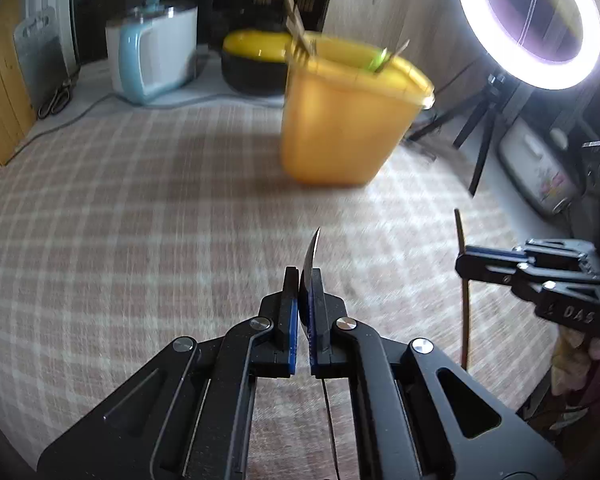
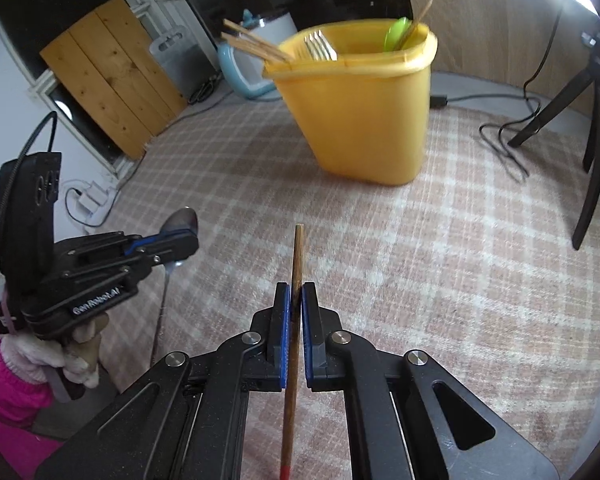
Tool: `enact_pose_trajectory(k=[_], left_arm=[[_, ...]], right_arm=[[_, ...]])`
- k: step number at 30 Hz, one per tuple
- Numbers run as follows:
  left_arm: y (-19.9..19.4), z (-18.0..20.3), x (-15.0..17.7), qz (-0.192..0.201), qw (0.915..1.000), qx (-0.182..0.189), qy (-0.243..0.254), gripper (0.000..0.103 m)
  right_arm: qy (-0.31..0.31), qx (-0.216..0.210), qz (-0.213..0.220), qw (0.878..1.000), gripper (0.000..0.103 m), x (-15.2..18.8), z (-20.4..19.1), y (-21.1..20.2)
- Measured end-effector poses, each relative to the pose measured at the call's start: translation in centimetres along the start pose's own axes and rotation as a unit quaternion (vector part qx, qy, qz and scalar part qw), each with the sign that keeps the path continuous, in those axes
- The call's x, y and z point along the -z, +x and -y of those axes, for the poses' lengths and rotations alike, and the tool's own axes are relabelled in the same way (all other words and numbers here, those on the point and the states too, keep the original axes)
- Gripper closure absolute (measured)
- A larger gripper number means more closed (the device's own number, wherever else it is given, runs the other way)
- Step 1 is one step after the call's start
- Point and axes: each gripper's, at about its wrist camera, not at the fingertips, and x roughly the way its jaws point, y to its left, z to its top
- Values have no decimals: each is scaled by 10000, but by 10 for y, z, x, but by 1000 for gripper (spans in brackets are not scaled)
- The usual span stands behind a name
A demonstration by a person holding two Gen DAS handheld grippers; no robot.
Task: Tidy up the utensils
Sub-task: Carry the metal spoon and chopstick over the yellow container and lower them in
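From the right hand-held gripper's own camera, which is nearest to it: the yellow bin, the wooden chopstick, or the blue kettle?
1. Wooden chopstick: clamped in the right hand-held gripper.
2. Yellow bin: ahead, on the checked cloth.
3. Blue kettle: behind the bin, left.

Bin on tablecloth, forks inside, tripod right

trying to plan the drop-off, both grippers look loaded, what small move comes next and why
Probably carry the right gripper forward over the yellow bin: it is shut on a chopstick, and the bin, already holding forks and chopsticks, stands ahead. The left gripper grips a spoon.
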Motion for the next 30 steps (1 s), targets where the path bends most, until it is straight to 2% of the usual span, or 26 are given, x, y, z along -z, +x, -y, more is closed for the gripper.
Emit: enact_pose_trajectory(k=[6,12,22,30], left_arm=[[-30,10,-24,593,9981,115,88,102],[-43,15,-53,1114,9935,215,77,102],[-41,25,-109,1626,9860,314,187,102],[-27,38,-152,1999,9793,188,252,102]], right_arm=[[-50,40,364,9993,99,-9,-6,-23],[-133,121,762,9969,99,-22,-12,-44],[-195,273,1319,9907,99,-47,-9,-73],[-79,329,1856,9820,99,-75,3,-103]])
